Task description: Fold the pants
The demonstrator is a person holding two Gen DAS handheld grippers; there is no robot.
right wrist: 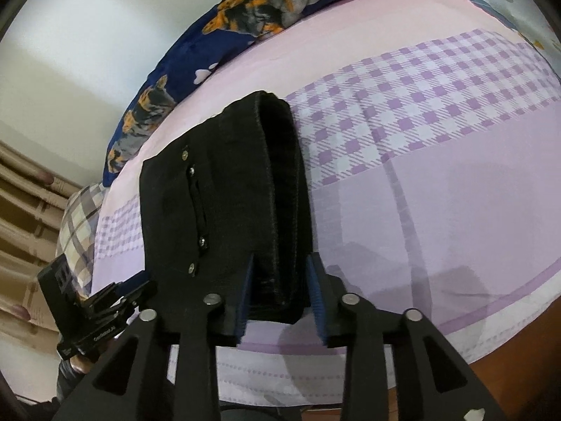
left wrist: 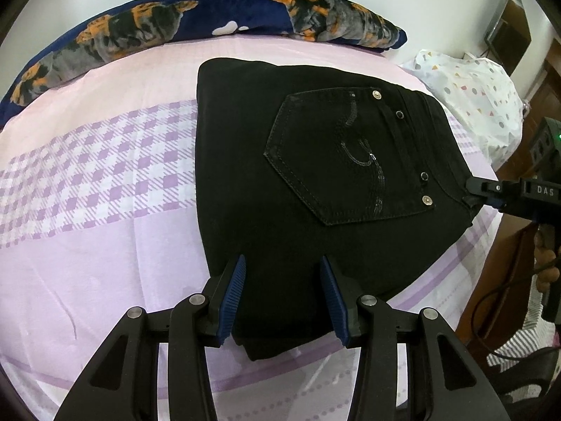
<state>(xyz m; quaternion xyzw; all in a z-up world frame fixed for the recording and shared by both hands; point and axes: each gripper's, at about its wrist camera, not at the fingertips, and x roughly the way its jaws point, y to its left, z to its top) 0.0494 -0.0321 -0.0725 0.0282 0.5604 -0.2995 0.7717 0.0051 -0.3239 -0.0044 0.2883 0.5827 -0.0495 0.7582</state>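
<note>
Left wrist view: black pants are lying folded into a compact block on the bed, back pocket facing up w/ metal rivets at its corners. Waistband side is pointing toward the right of the view, folded edge toward the left. Left hand-held gripper is hovering over the near edge of the pants, blue pads standing apart at a middling width w/ cloth lying under and between them; pads aren't pressing on it. Right hand-held gripper is reaching in from the right, tip at the waistband corner, a hand holding its grip.

Right wrist view: pants are showing their thick folded end, layers stacked. Right hand-held gripper is straddling that end, jaws partway apart; the right pad is clear of the cloth, the left pad close beside it, can't tell if touching. Left hand-held gripper is sitting at the near left corner of the pants.

Bed sheet is pink and lilac w/ a checked band. A dark blue blanket w/ orange-grey animal print is lying along the far edge. A dotted white pillow is sitting at the far right corner.
</note>
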